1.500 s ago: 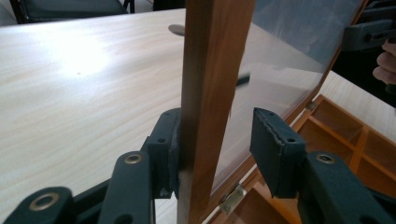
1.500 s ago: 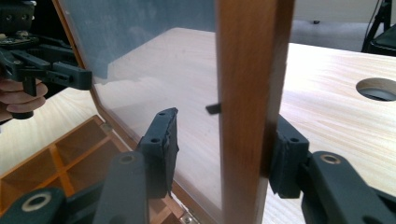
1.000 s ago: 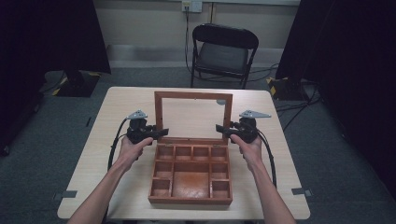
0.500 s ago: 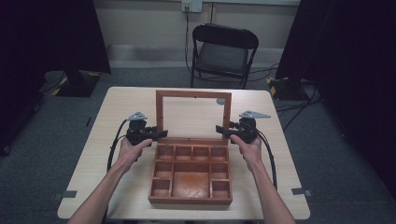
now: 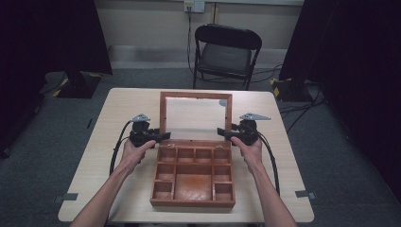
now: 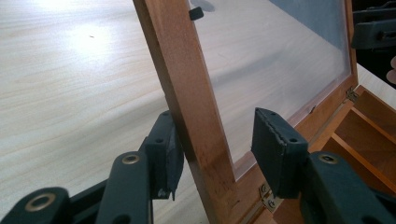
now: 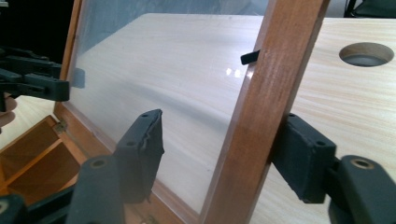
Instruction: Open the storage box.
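Both grippers (image 5: 165, 137) (image 5: 221, 132) astride lid (image 5: 196, 96) edges

1. The wooden box (image 5: 193, 175) is reddish-brown, open, and sits flat near the table's front edge (image 5: 189, 218), centred across it.
2. Its inside is split into compartments: a row of small ones along the hinge side, small ones down both flanks, and one large one in the middle.
3. The lid (image 5: 196, 116) is a wooden frame around a clear pane, standing nearly upright at the box's far side on small brass hinges (image 6: 267, 201).
4. A small dark clip (image 7: 250, 57) juts from the lid frame.
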Tool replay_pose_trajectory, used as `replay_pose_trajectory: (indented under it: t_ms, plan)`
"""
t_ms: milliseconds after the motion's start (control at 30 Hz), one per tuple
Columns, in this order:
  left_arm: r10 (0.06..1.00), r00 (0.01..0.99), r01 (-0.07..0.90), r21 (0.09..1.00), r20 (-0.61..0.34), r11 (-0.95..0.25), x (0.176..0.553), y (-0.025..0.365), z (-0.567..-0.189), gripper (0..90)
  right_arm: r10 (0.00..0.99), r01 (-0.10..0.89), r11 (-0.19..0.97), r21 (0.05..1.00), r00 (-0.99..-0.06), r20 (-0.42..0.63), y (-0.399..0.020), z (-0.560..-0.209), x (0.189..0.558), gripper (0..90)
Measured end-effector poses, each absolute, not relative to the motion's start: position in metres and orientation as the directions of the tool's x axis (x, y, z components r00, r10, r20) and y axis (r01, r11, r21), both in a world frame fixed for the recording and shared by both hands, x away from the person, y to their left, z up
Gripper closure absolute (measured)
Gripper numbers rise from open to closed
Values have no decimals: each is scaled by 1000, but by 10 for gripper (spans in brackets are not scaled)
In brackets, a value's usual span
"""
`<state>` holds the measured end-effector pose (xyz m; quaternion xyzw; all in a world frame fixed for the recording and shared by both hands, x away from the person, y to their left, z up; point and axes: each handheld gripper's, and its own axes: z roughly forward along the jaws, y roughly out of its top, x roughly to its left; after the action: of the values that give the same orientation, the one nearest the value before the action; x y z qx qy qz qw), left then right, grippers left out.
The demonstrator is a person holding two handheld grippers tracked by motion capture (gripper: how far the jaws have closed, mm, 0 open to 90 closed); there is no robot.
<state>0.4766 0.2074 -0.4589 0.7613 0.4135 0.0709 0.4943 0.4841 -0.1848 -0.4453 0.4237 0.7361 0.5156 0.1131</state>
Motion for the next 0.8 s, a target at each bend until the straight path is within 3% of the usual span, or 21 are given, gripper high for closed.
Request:
replay_pose_trajectory:
  t_ms: [200, 800]
  plan:
    - [693, 644, 575, 802, -324, -160, 479, 208, -460, 525, 756, 516, 91, 852, -593, 278, -188, -449, 488, 478]
    - [711, 624, 596, 786, -324, -165, 484, 210, -466, 484, 772, 547, 80, 833, -563, 295, -185, -461, 494, 403]
